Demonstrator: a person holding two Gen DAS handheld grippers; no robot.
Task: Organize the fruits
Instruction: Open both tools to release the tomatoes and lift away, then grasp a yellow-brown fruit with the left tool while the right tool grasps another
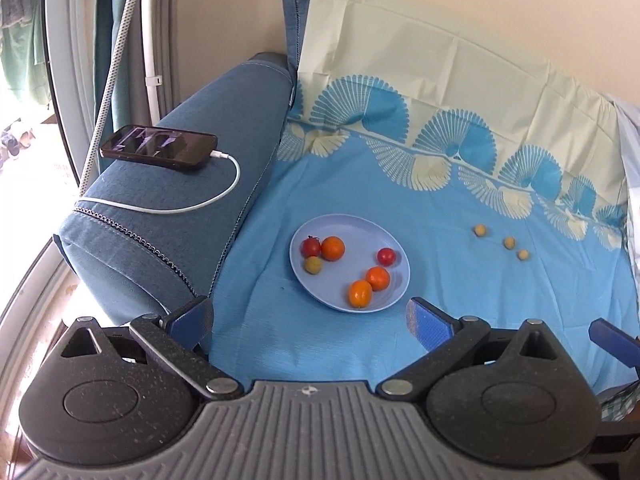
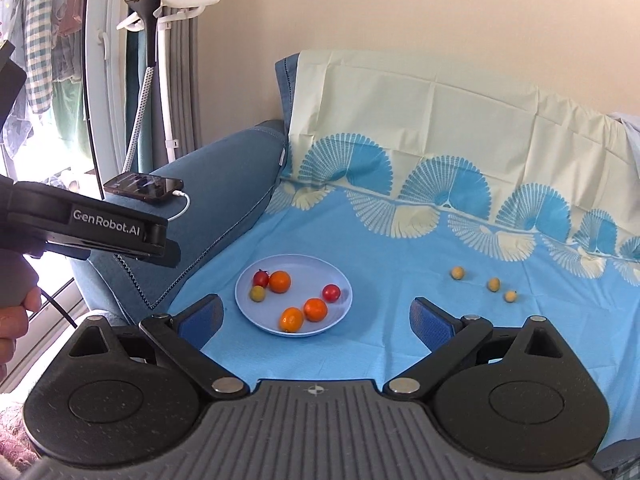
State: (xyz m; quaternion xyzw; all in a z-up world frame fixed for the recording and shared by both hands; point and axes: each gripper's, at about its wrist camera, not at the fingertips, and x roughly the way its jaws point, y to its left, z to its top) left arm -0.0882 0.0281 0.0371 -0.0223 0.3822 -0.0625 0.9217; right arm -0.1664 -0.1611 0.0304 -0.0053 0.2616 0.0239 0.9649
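A light blue plate (image 1: 384,236) (image 2: 344,280) sits on the blue cloth. It holds three orange fruits (image 1: 333,248) (image 2: 279,281), two red fruits (image 1: 386,256) (image 2: 331,293) and one yellow-green fruit (image 1: 313,265) (image 2: 258,293). Three small yellow fruits (image 1: 509,243) (image 2: 493,284) lie loose on the cloth to the plate's right. My left gripper (image 1: 310,320) is open and empty, short of the plate. My right gripper (image 2: 316,320) is open and empty, just before the plate. The left gripper's body (image 2: 104,232) shows at the left of the right wrist view.
A blue sofa armrest (image 1: 192,216) (image 2: 224,184) on the left carries a phone (image 1: 160,146) (image 2: 145,186) on a white charging cable (image 1: 224,196). A patterned cloth (image 1: 440,80) drapes the backrest. A garment steamer (image 2: 152,20) stands by the window.
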